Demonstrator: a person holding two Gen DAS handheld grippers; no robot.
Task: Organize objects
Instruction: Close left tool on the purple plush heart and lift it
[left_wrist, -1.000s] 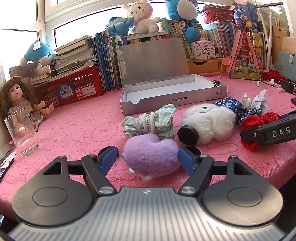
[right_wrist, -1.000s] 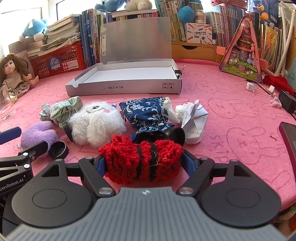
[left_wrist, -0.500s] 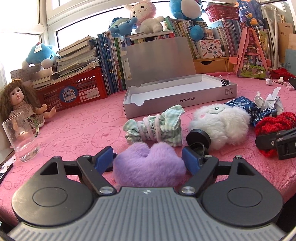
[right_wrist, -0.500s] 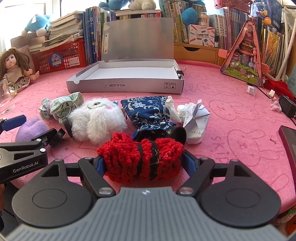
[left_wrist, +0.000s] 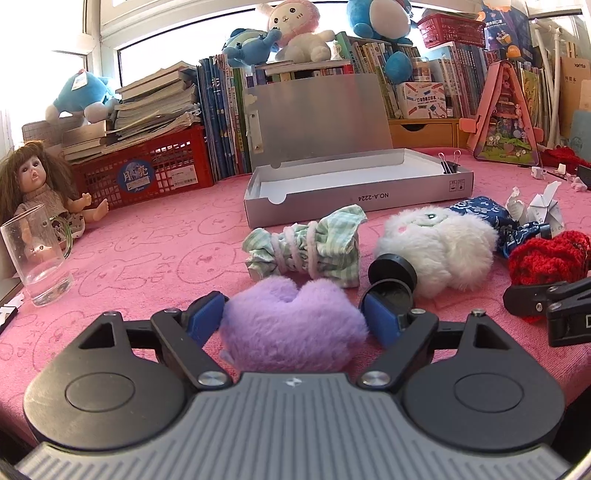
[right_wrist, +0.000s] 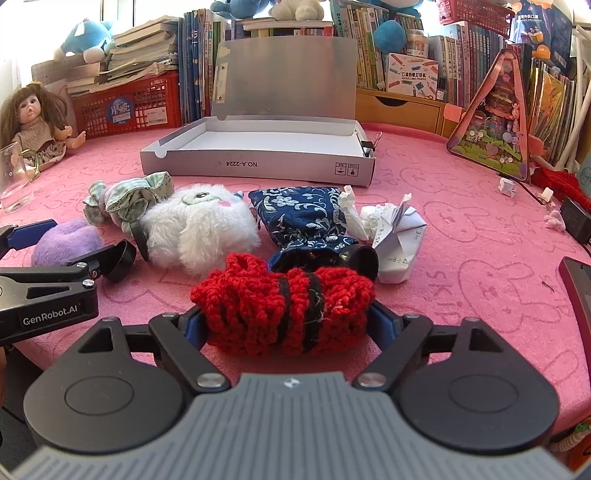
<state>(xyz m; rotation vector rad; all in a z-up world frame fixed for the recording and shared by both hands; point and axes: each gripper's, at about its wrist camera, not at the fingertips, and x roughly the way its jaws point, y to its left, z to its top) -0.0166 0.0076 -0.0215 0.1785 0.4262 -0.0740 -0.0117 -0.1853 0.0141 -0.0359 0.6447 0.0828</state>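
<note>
Purple pouch (left_wrist: 291, 325) fluffy plush; red bundle (right_wrist: 284, 306) chunky knit; tablecloth (right_wrist: 461, 206) pink terry (embossed); box (right_wrist: 258, 162) matt cardboard.

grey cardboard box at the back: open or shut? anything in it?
Open. The grey cardboard box has its lid standing upright behind the tray. The white floor that shows is bare; black binder clips sit at its right end.

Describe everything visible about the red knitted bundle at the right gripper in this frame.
The red knitted bundle is chunky crocheted yarn, rolled into a fat sideways cylinder and bound by two black bands around its middle. It sits between the right gripper jaws, whose blue pads press its two ends. Whether its underside touches the pink tablecloth cannot be told. Right behind it lies the blue floral pouch; contact there is unclear. From the left wrist view it shows at the far right.
</note>
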